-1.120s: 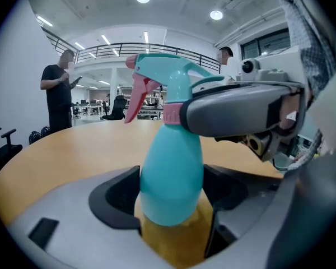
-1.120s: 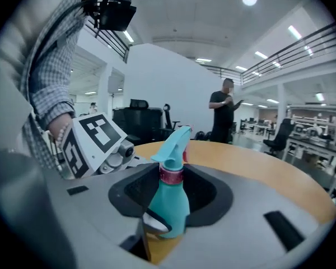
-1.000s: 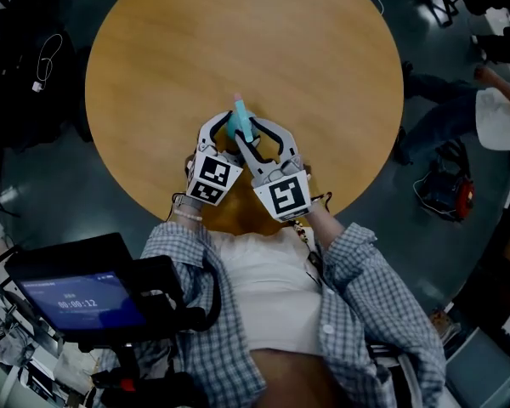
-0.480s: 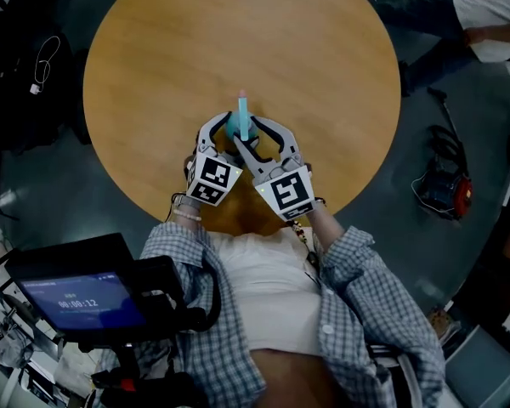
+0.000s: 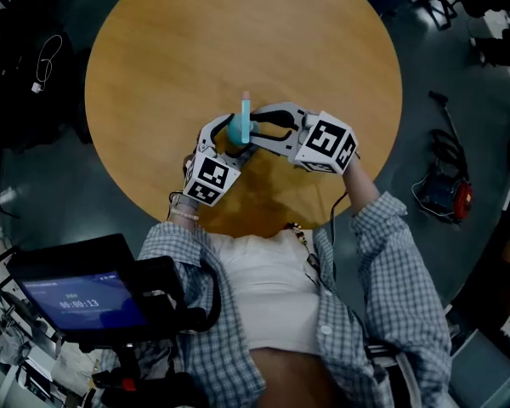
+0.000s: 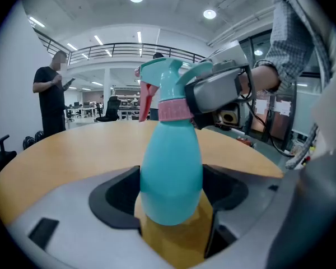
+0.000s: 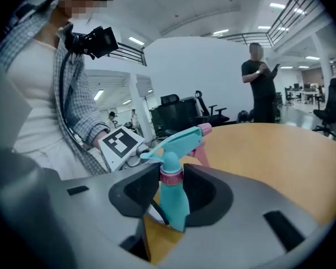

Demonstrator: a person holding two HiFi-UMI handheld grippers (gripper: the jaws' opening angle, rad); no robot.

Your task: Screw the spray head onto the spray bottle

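A teal spray bottle (image 6: 171, 172) stands upright on the round wooden table (image 5: 238, 41), near its front edge. My left gripper (image 6: 171, 206) is shut on the bottle's lower body, with a pad on each side. The teal spray head (image 7: 179, 142) has a pink nozzle tip and sits on top, with a pink collar (image 7: 171, 175) at the neck. My right gripper (image 7: 171, 186) is shut on that collar and reaches in from the right. From above, the spray head (image 5: 243, 117) shows between the left gripper (image 5: 229, 136) and right gripper (image 5: 255, 130).
The table's front edge runs just below both grippers, close to my body. A dark screen (image 5: 85, 300) sits at the lower left and a red and black bag (image 5: 446, 194) lies on the floor at the right. A person (image 7: 263, 83) stands beyond the table.
My right gripper has swung round the bottle neck from the near side to the right side, still at the collar. The left gripper and the bottle have kept their place.
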